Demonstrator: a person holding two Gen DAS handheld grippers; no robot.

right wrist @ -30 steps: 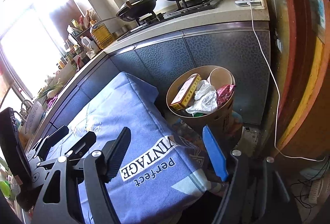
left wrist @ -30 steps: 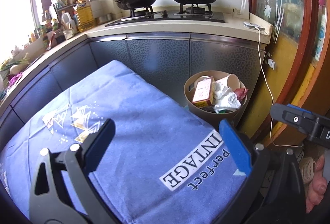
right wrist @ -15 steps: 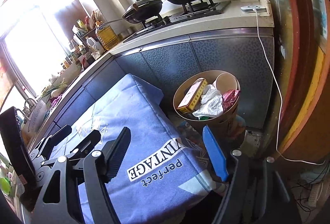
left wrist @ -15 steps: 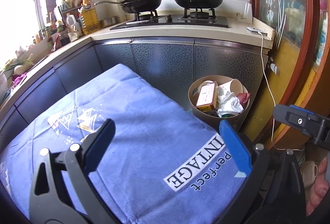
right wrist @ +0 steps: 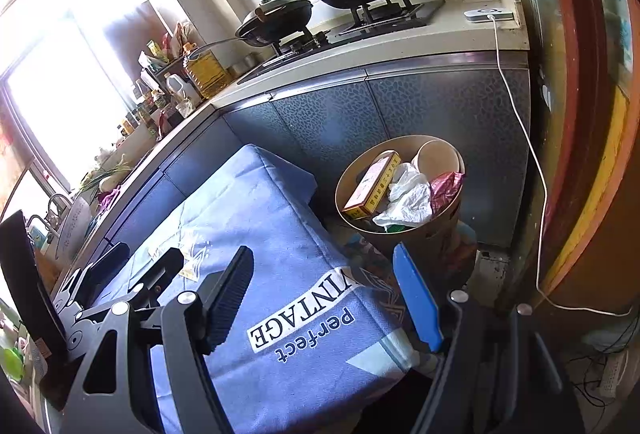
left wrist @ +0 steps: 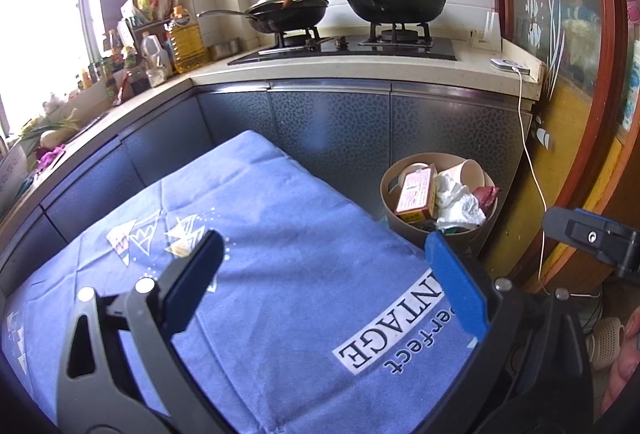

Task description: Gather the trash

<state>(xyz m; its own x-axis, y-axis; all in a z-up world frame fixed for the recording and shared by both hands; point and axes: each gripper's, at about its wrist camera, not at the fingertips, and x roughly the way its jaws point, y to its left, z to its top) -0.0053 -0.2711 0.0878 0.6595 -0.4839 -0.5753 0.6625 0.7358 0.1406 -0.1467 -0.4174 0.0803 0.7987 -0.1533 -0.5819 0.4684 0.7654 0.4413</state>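
Note:
A round tan trash bin stands on the floor against the dark cabinets, past the table's far right corner. It holds a red and yellow box, crumpled white paper, a paper cup and a red wrapper. Above the blue tablecloth my left gripper hovers open and empty. To its right, over the table's corner, my right gripper is open and empty too.
Behind the bin runs a counter with a gas hob and two black pans, plus bottles at the left corner. A white cable hangs beside the red door frame. A hand shows at the right edge.
The left view has tipped up a little, so the bin sits lower and further right and the hood comes into view. Both grippers stay open and empty.

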